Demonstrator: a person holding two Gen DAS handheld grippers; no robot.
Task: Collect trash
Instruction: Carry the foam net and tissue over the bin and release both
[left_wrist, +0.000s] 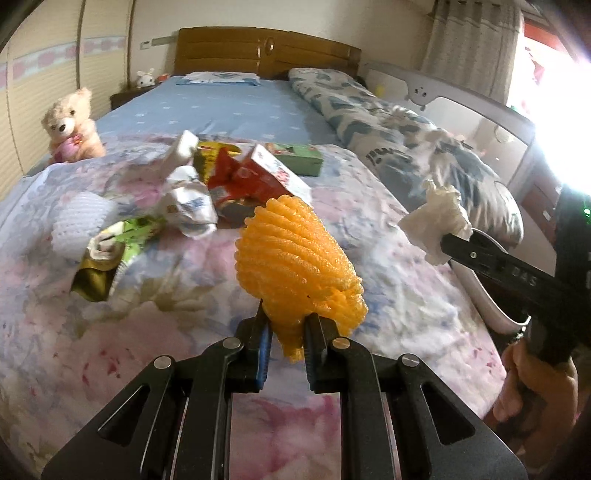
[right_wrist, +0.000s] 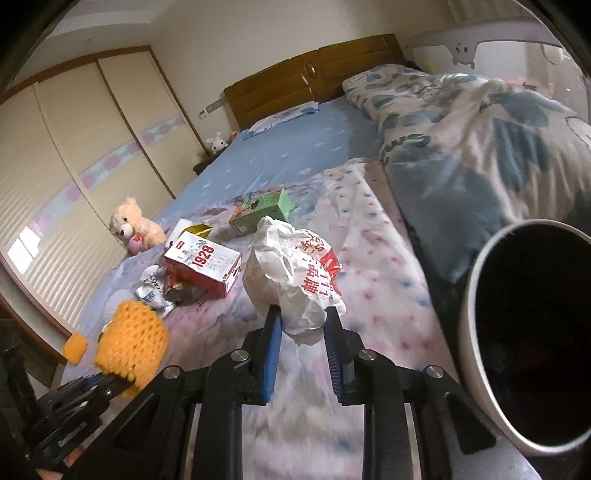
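Grippers | left gripper (left_wrist: 286, 332) clamps orange foam net (left_wrist: 299, 258) | right gripper (right_wrist: 304, 325) clamps crumpled paper wrapper (right_wrist: 295, 269)

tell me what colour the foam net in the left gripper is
Orange-yellow foam net, shown best in the left wrist view.

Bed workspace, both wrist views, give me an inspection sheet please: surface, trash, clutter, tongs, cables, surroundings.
Surface: floral quilt over a blue sheet on the bed.
Job's things: orange foam net and crumpled white wrapper lifted; red 1928 carton, green box, green snack packet, white foam net lying on the quilt.
Clutter: teddy bear, rolled duvet.
Grippers: left tongs shut on the orange foam net; right tongs shut on the crumpled white wrapper.
Cables: nothing seen.
Surroundings: white-rimmed bin beside the bed, wooden headboard, wardrobe doors.
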